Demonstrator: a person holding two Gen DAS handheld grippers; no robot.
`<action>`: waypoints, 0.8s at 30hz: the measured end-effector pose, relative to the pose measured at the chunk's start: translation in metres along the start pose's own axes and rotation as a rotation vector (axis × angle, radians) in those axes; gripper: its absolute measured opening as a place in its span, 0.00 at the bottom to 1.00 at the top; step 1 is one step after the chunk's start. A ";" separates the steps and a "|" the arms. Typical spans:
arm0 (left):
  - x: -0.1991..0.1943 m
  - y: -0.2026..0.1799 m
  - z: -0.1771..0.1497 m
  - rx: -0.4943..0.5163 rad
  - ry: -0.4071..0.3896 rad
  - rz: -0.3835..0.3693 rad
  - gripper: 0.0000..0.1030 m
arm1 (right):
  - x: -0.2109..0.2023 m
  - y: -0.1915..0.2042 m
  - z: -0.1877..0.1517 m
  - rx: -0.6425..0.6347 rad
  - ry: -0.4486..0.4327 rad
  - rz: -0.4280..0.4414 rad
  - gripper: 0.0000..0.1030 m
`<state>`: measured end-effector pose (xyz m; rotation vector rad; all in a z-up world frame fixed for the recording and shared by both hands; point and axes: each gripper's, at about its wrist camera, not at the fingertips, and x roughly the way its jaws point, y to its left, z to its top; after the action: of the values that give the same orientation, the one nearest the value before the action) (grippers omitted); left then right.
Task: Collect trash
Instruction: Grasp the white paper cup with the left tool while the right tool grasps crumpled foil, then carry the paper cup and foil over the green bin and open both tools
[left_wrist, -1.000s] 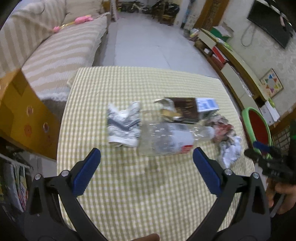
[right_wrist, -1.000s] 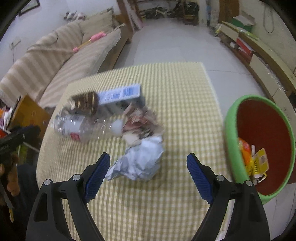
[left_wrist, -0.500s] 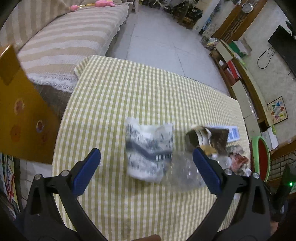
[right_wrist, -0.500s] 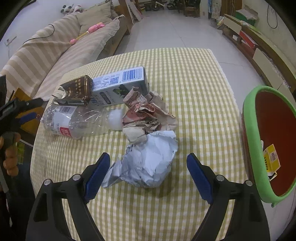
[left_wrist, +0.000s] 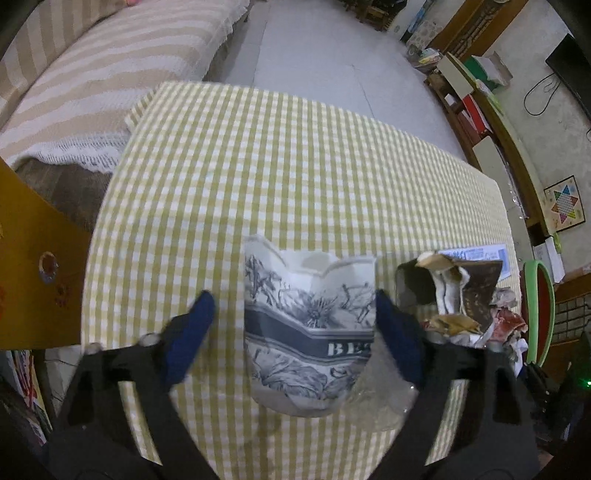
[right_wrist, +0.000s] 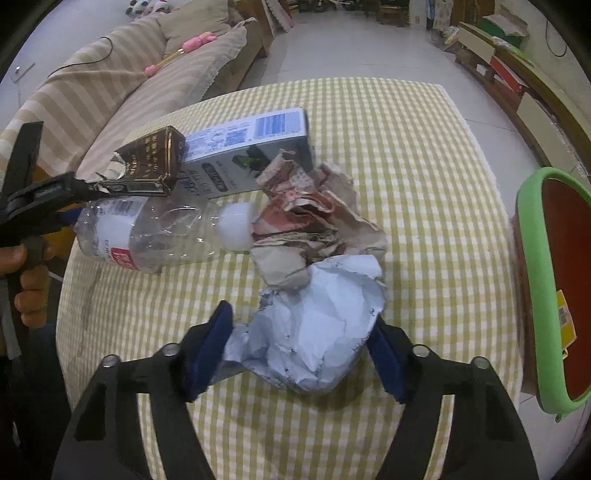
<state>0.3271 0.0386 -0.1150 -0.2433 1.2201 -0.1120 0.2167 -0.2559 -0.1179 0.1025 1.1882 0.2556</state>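
My left tongs (left_wrist: 291, 328) are closing around the flattened grey-printed paper cup (left_wrist: 308, 332) on the yellow checked table (left_wrist: 295, 166); left pad not yet touching. My right tongs (right_wrist: 299, 354) are closing around the crumpled white paper ball (right_wrist: 317, 328), nearer the green-rimmed bin (right_wrist: 532, 295) beside that table.

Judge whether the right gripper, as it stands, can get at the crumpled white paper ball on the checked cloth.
Probably yes: the right gripper already straddles the crumpled white paper ball, jaws closing on it, with nothing between them but the paper.
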 end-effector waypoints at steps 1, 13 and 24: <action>0.001 0.001 -0.001 0.003 0.005 -0.004 0.65 | 0.000 0.001 0.000 -0.003 -0.001 0.000 0.62; -0.033 0.001 -0.017 0.017 -0.092 0.034 0.54 | -0.016 -0.013 -0.003 0.049 0.006 0.033 0.39; -0.093 -0.012 -0.034 0.046 -0.222 0.048 0.54 | -0.051 -0.013 -0.009 0.033 -0.020 0.066 0.38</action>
<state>0.2641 0.0432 -0.0377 -0.1813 1.0008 -0.0690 0.1923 -0.2822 -0.0783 0.1729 1.1708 0.2918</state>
